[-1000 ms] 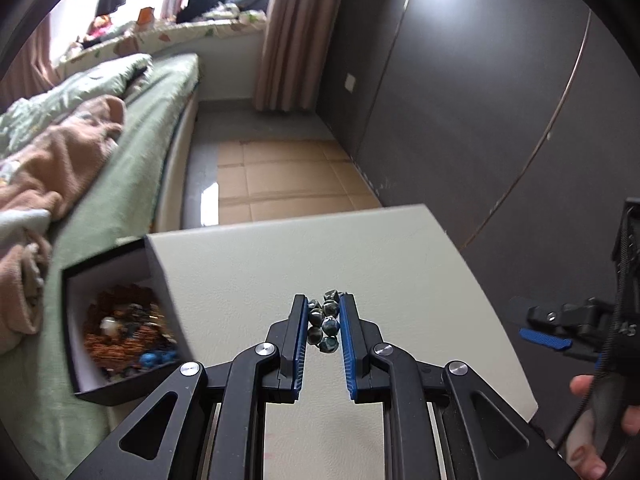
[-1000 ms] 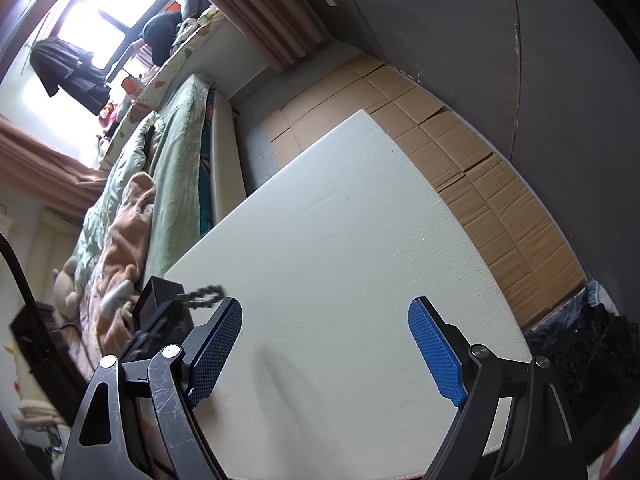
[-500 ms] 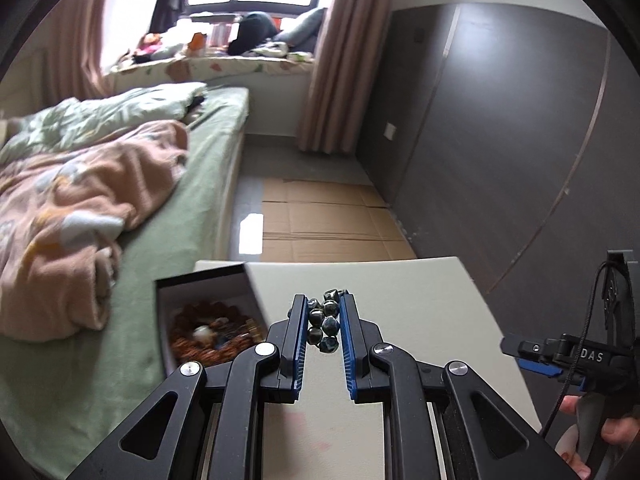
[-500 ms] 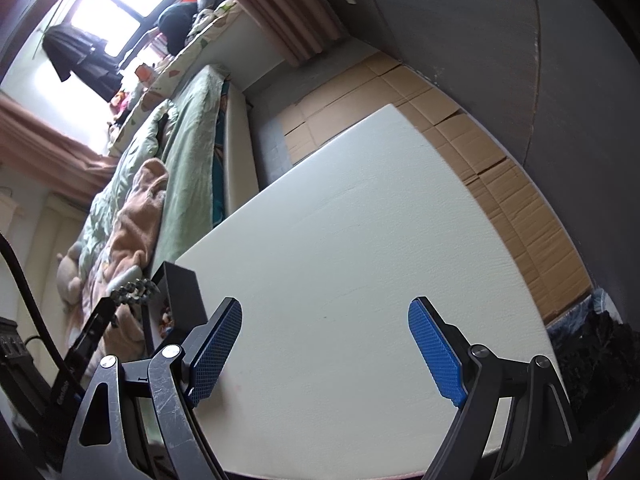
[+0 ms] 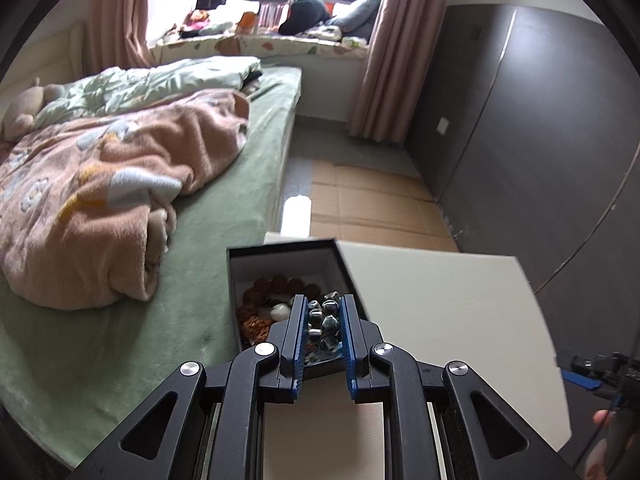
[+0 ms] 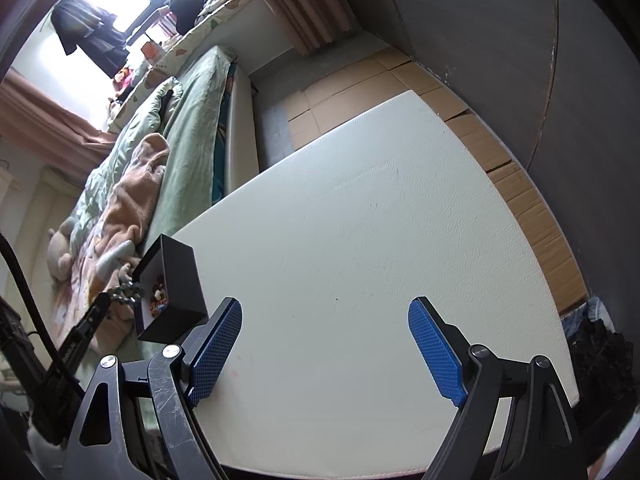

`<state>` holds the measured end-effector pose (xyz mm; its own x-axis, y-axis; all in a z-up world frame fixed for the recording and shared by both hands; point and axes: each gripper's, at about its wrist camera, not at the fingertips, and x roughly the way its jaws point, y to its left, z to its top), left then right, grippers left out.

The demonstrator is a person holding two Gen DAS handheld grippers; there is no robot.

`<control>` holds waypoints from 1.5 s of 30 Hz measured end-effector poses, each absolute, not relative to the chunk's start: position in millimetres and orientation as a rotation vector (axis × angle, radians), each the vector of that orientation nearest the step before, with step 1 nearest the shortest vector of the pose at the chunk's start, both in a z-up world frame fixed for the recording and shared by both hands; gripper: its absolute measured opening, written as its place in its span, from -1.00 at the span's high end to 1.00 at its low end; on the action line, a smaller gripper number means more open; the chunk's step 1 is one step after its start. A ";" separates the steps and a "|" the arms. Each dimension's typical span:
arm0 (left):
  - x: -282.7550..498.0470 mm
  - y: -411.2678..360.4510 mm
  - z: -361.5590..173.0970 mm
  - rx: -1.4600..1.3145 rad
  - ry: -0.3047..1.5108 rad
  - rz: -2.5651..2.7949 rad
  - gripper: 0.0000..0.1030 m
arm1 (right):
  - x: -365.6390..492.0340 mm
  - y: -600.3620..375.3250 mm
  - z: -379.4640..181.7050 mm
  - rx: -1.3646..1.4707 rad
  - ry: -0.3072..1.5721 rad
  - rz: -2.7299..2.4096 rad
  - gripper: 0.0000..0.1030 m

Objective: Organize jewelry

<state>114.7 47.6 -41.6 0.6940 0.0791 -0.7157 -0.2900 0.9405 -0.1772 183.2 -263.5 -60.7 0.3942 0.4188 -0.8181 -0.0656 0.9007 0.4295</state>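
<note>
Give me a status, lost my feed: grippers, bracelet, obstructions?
Left gripper shut on dark beaded bracelet, poised over open black box of jewelry. Right gripper open, empty, over white table. No obstruction visible.

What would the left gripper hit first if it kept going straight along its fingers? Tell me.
Most likely the open black box. The left gripper, shut on a dark bead bracelet, points into it, toward the brown beads inside. Depth is unclear, so height above the box is uncertain.
</note>
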 end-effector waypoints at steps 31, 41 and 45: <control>72.1 31.4 -25.7 -0.352 0.729 0.119 -0.81 | 151.6 -264.7 -42.5 0.333 1.069 0.345 -0.66; 50.2 5.3 -6.5 -0.250 0.652 0.079 -0.99 | 127.9 -246.8 -14.0 0.229 0.943 0.337 -0.99; 44.6 6.4 -6.7 -0.243 0.649 0.084 -0.99 | 116.9 -246.3 -6.3 0.220 0.878 0.344 -1.00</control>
